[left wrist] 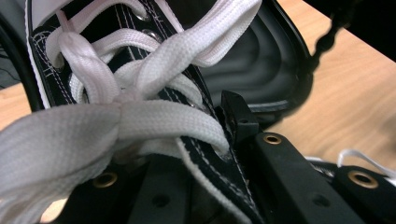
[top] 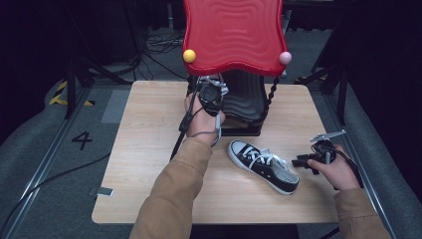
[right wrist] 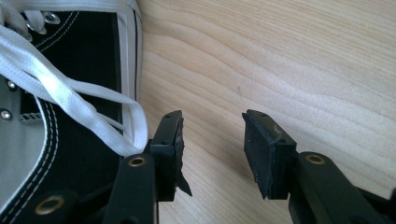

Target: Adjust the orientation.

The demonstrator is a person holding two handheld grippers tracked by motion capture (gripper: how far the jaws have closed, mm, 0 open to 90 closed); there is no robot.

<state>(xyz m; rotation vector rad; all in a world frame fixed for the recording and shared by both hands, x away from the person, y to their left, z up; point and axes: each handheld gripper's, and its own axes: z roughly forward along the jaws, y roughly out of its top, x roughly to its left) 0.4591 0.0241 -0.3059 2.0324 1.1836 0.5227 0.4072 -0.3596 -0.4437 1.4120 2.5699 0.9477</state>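
My left gripper point(top: 210, 95) is shut on the laced upper of a black sneaker point(top: 215, 83) with white laces, held at the front of the rack's black lower shelf point(top: 247, 99). In the left gripper view the sneaker point(left wrist: 140, 56) is very close, its edge pinched between the jaws of the left gripper point(left wrist: 187, 137), above the black shelf point(left wrist: 252, 60). A second black sneaker point(top: 263, 167) lies on the table, toe to the left. My right gripper point(top: 302, 162) stands open just right of its heel. In the right gripper view the right gripper point(right wrist: 212, 128) holds nothing, and that sneaker point(right wrist: 79, 88) lies to its left.
The rack's red wavy top shelf point(top: 234, 35) overhangs the back of the wooden table point(top: 149, 149), with a yellow ball point(top: 189, 56) and a pink ball point(top: 284, 58) at its front corners. Cables and stand legs lie on the floor behind.
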